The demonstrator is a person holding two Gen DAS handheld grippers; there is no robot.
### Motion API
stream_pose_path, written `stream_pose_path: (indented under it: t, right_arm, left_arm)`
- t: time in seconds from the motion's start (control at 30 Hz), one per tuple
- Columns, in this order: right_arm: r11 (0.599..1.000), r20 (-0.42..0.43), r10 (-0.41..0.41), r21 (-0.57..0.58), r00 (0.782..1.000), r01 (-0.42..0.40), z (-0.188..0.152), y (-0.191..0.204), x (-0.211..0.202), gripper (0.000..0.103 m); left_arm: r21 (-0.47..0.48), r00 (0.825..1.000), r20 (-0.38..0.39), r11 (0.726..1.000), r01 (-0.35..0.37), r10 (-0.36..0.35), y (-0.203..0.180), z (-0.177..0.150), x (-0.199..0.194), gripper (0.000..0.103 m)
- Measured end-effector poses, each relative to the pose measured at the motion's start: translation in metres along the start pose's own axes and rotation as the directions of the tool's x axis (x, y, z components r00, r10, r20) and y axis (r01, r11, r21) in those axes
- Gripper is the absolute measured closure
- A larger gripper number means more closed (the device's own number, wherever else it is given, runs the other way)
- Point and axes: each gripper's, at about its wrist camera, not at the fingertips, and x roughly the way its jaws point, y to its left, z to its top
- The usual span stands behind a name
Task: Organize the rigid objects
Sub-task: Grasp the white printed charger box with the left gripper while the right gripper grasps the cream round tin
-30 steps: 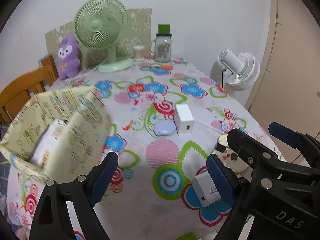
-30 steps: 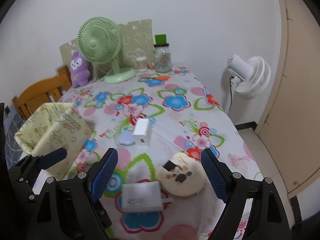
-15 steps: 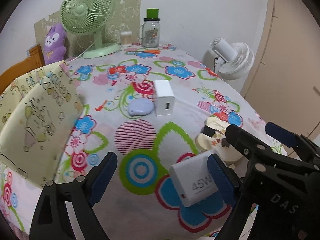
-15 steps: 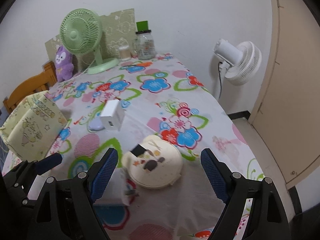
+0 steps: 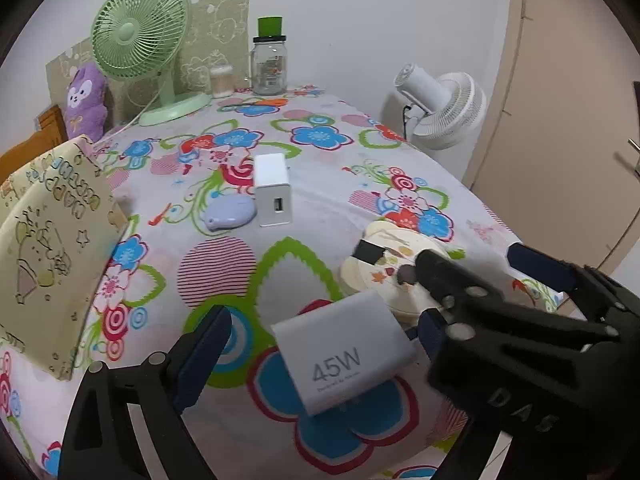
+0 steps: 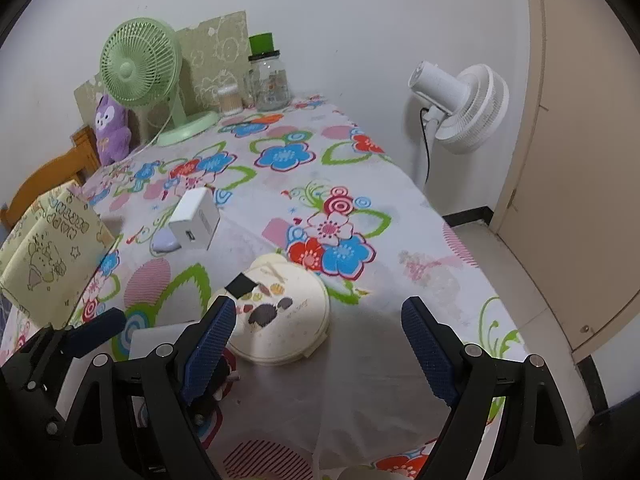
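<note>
A white 45W charger (image 5: 344, 352) lies on the flowered tablecloth (image 5: 320, 208) at the near edge. It sits between the fingers of my left gripper (image 5: 316, 344), which is open, with a gap at the left pad. Just right of it is a round cream case with stickers (image 6: 280, 316). My right gripper (image 6: 320, 344) hangs open over the case's near side, its left finger (image 6: 212, 340) beside the rim. Farther back stand a white USB charger cube (image 5: 272, 192) and a small lilac oval piece (image 5: 228, 218). A yellow patterned fabric box (image 5: 52, 248) stands at the left.
At the far end stand a green desk fan (image 5: 140, 36), a glass jar (image 5: 270, 68), a small cup and a purple plush (image 5: 86, 100). A white floor fan (image 6: 460, 108) and a beige door lie beyond the table's right edge. A wooden chair (image 6: 48, 176) is on the left.
Both grippers have come down and nearer to the table. The 45W charger now lies between the left fingers, and the right view has swung from it onto the round case.
</note>
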Motion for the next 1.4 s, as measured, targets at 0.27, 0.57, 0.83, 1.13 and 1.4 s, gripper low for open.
stream_pose_path:
  t: [0.27, 0.57, 0.83, 1.13, 1.4]
  right_arm:
    - [1.0, -0.016, 0.009, 0.01, 1.0, -0.009, -0.002, 0.0, 0.006, 0.016]
    - [1.0, -0.026, -0.005, 0.009, 1.0, 0.005, -0.004, 0.002, 0.006, 0.016]
    - [1.0, -0.041, 0.0, 0.019, 0.999, 0.0, -0.007, 0.007, 0.01, 0.016]
    - [1.0, -0.065, 0.021, 0.005, 0.998, -0.02, -0.001, 0.025, 0.026, 0.016]
    - [1.0, -0.094, -0.026, -0.011, 0.995, 0.026, 0.007, 0.035, 0.039, 0.015]
  left_arm:
    - [0.025, 1.0, 0.026, 1.0, 0.003, -0.004, -0.006, -0.003, -0.002, 0.015]
    - [-0.003, 0.999, 0.01, 0.999, 0.043, -0.043, -0.004, -0.007, -0.003, 0.022]
    - [0.006, 1.0, -0.01, 1.0, 0.013, -0.013, 0.004, -0.007, -0.001, 0.03]
    - [0.012, 0.999, 0.006, 0.999, -0.041, 0.041, 0.023, -0.005, 0.003, 0.03]
    - [0.011, 0.999, 0.011, 0.999, -0.044, 0.044, 0.032, -0.002, 0.007, 0.029]
